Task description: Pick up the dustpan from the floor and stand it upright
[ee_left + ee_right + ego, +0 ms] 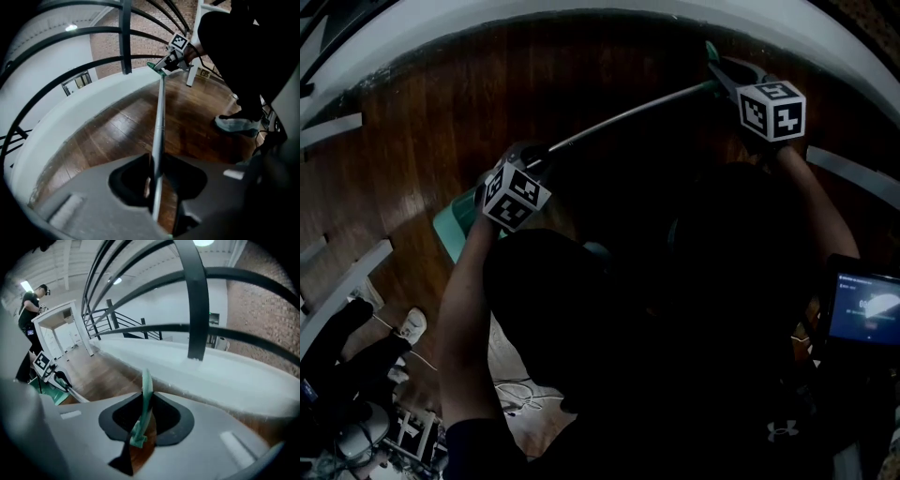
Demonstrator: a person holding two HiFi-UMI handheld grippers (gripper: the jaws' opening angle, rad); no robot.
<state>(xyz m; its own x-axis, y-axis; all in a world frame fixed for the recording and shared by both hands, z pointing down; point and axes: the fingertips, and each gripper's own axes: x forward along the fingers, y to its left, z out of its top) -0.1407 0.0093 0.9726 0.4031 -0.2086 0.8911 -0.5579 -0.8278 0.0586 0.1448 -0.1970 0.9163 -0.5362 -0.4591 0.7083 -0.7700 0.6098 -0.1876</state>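
Note:
The dustpan has a teal pan [453, 225] low on the wooden floor and a long metal handle [628, 114] that slants up to a green grip [146, 394]. My left gripper [536, 159] is shut on the metal handle [159, 140] just above the pan; the pole runs straight between its jaws. My right gripper [724, 73] holds the far, raised end, its jaws closed on the green grip. In the left gripper view the right gripper [169, 62] shows at the top of the pole. The pan's inside is hidden.
A curved white kerb [70, 117] with a black railing [197, 301] rings the wooden floor. A shoe [236, 124] stands near the handle, another shoe [411, 325] and white cables [520, 394] lie at the lower left. A lit screen [867, 309] is at the right. A white table [61, 317] and a person [30, 301] stand far off.

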